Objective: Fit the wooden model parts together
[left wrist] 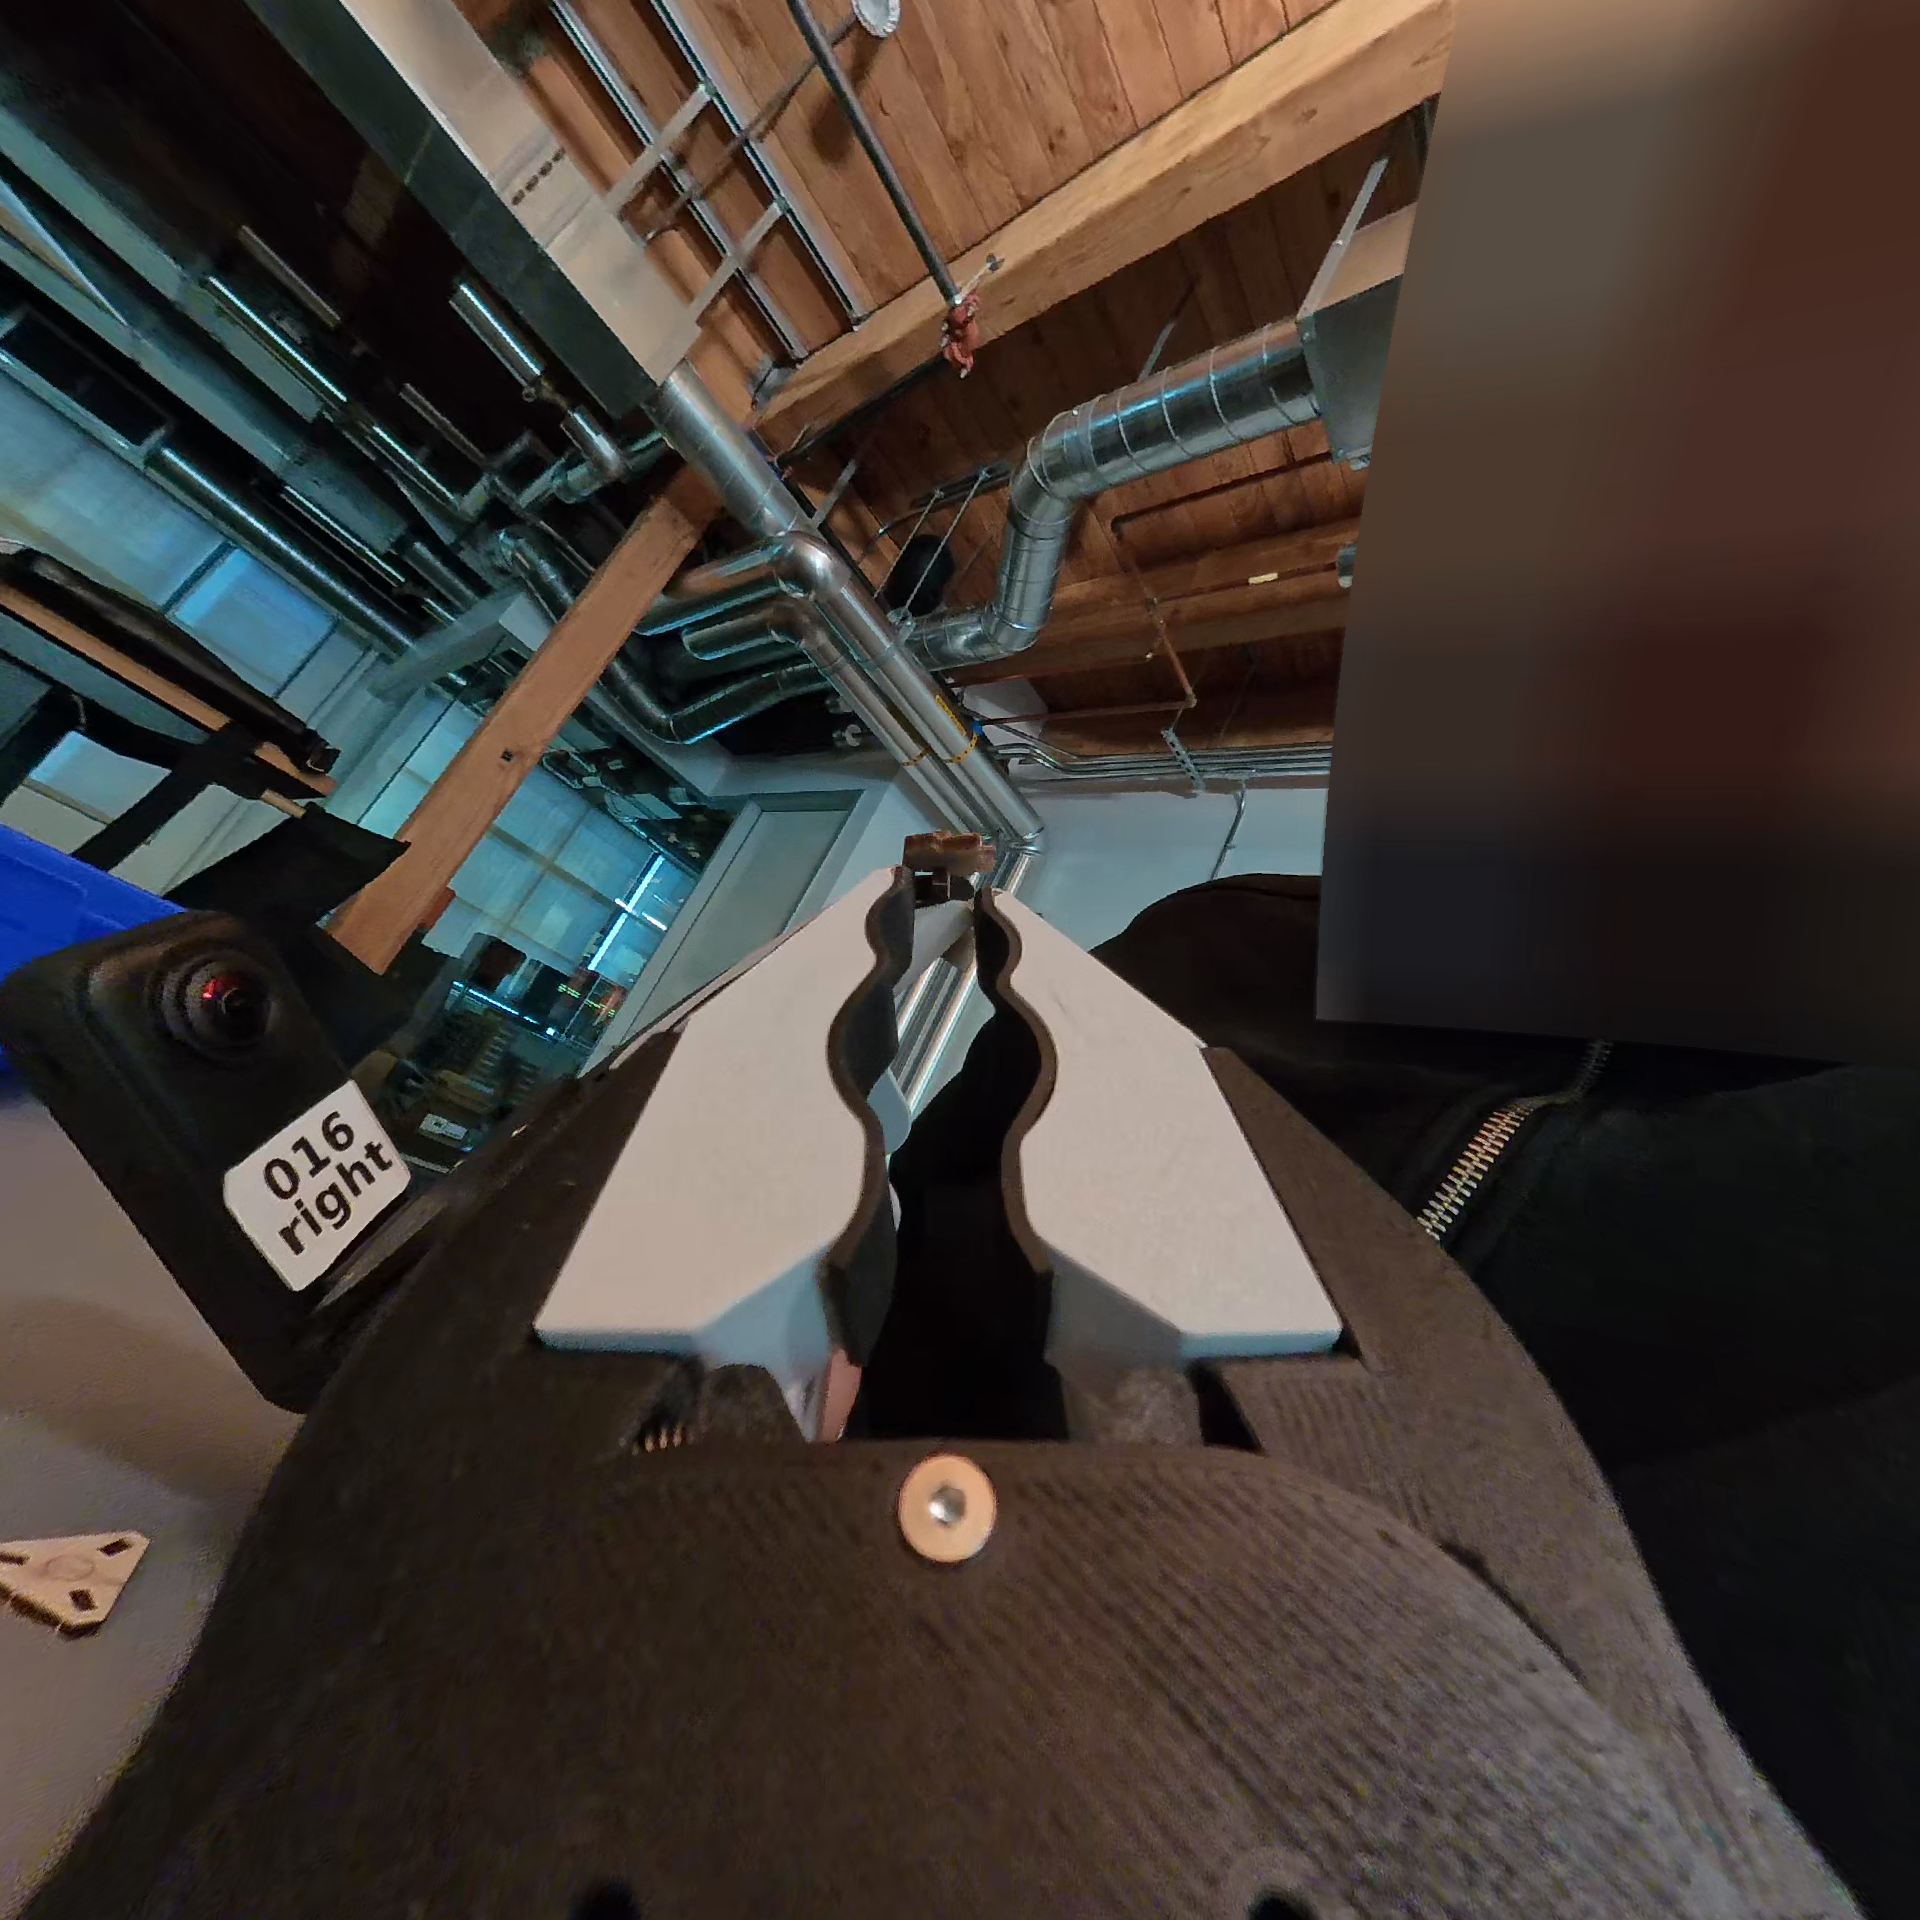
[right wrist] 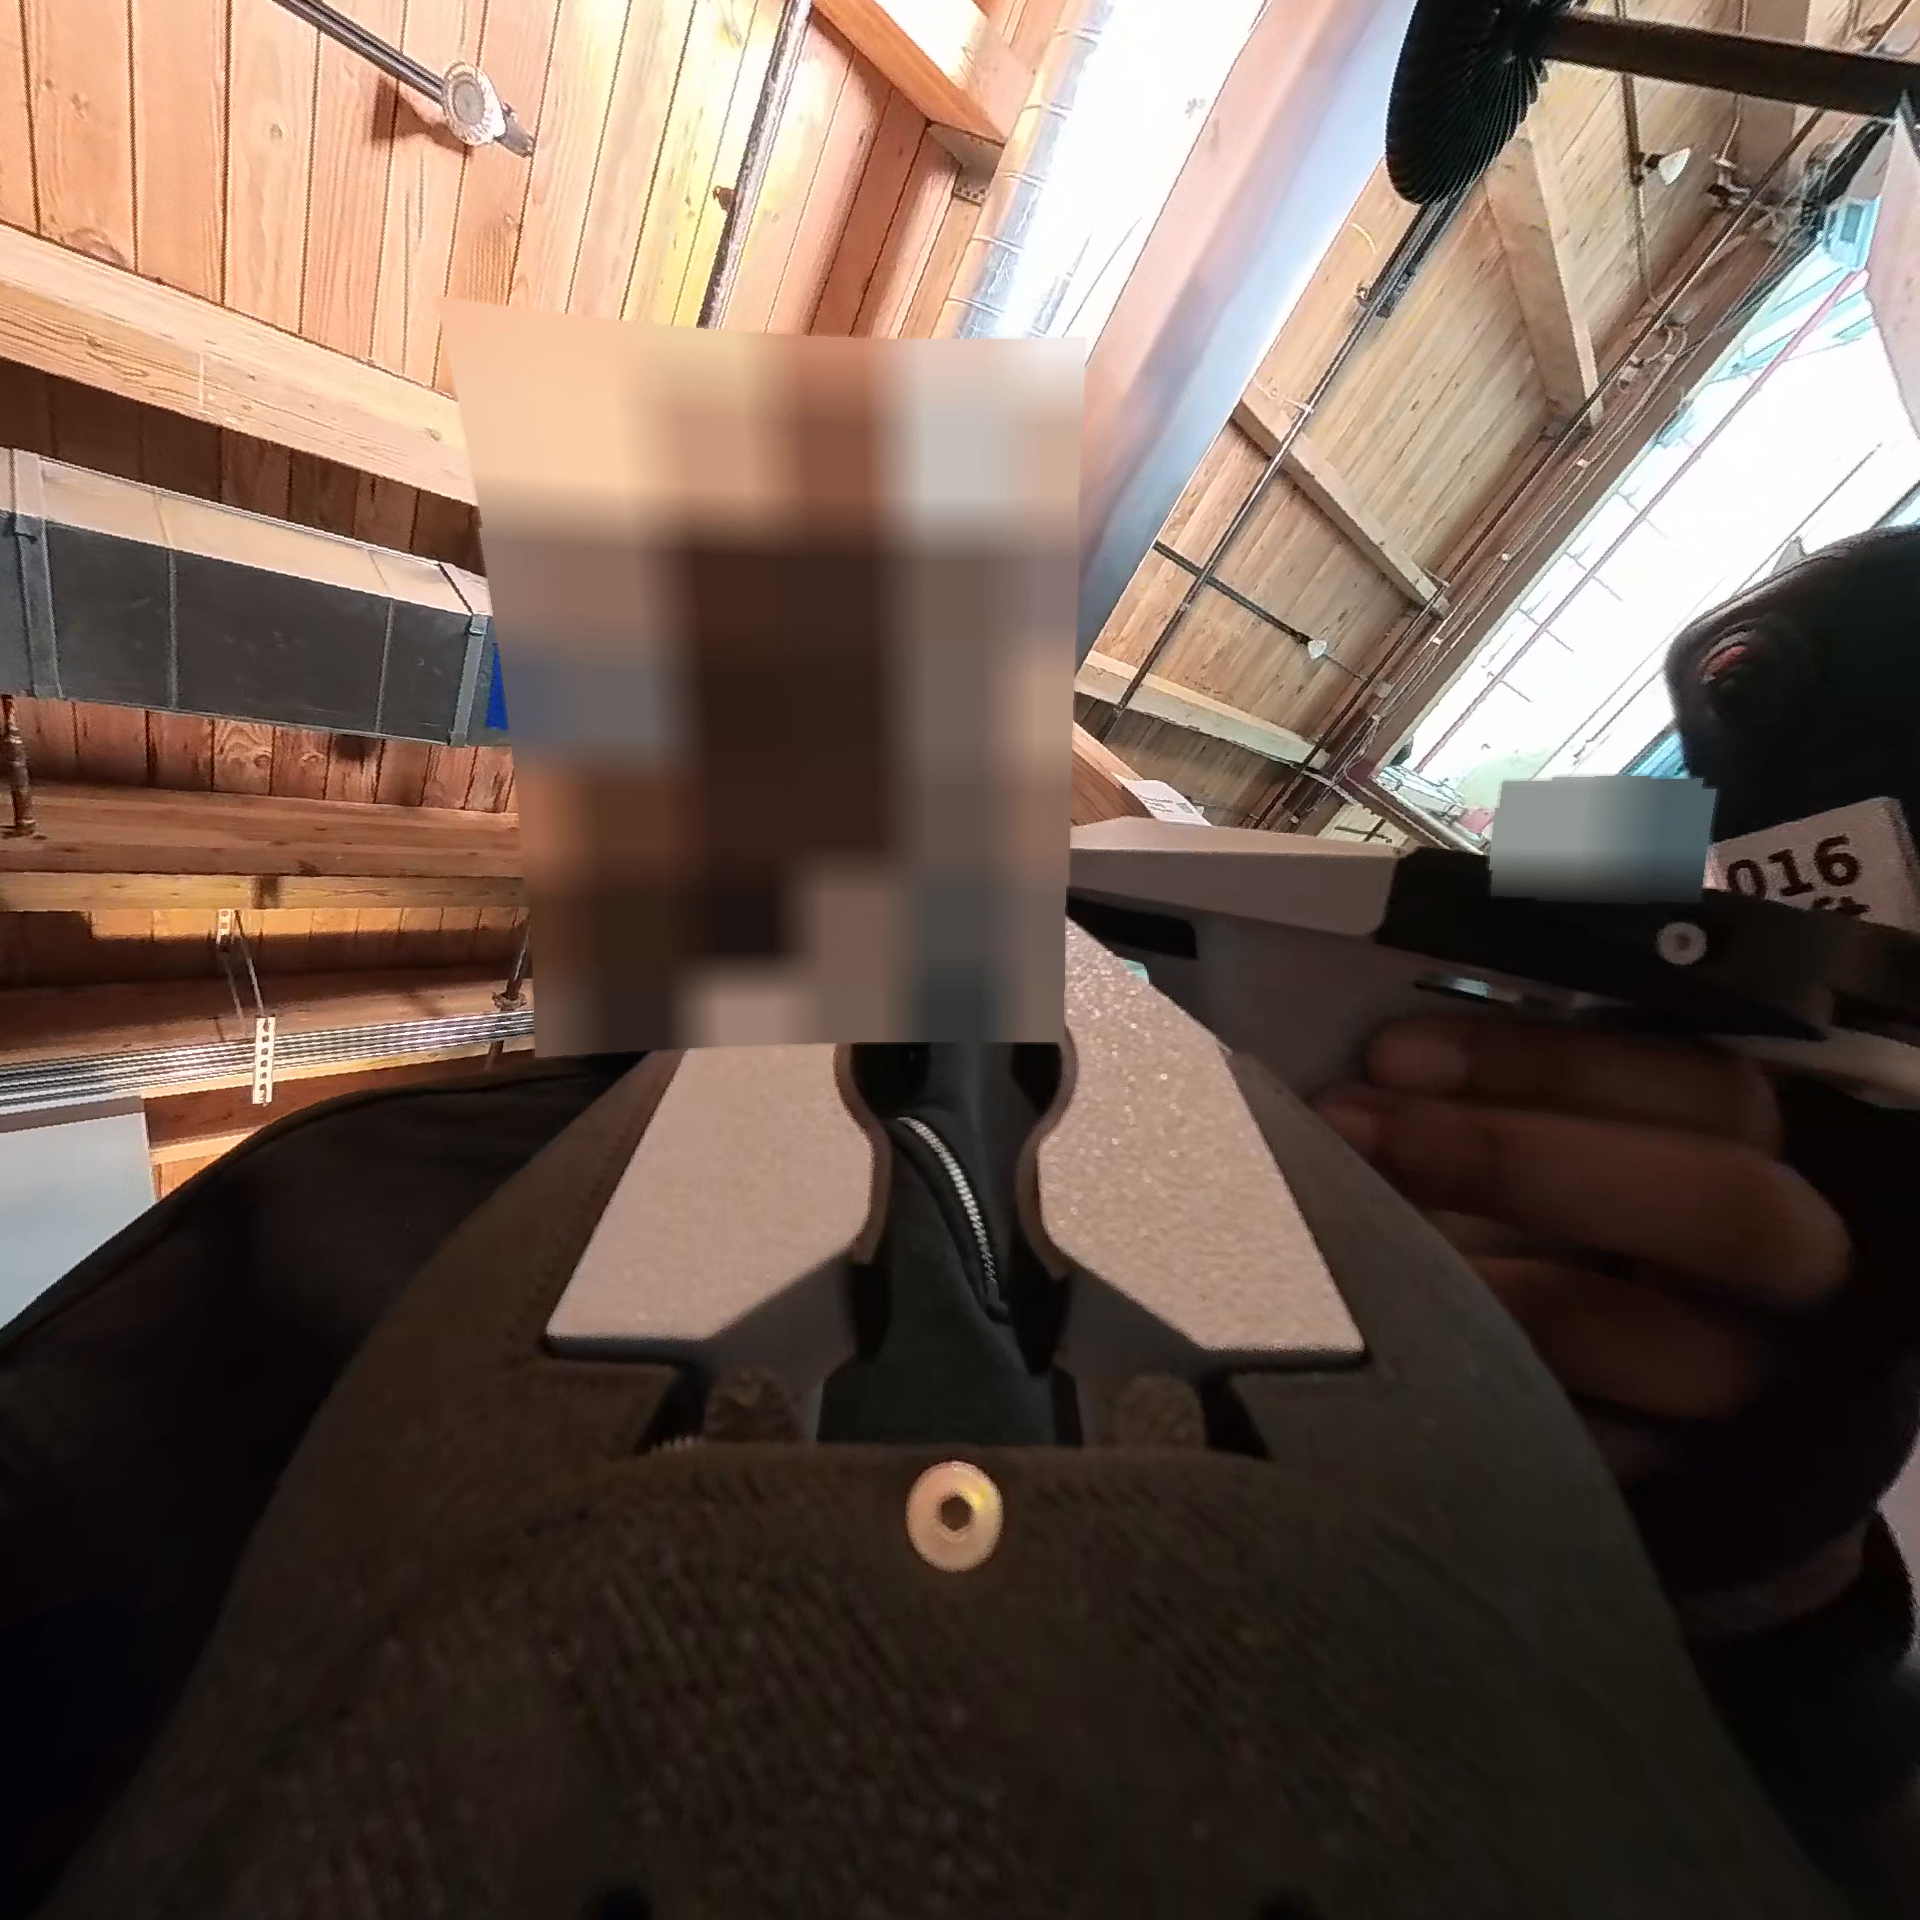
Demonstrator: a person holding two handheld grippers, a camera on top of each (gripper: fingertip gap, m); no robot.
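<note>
Left claw (left wrist: 943, 883) points up toward the ceiling, tips nipping a small brown, notched-edge piece (left wrist: 948, 850) that pokes out above them. Right claw: tips hidden behind a blurred patch, aimed at a black zip jacket (right wrist: 940, 1226).

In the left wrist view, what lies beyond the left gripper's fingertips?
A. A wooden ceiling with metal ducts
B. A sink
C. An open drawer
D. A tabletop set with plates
A: the left gripper, with a small brown piece at its tips, points up at a wooden ceiling crossed by metal ducts.
</note>
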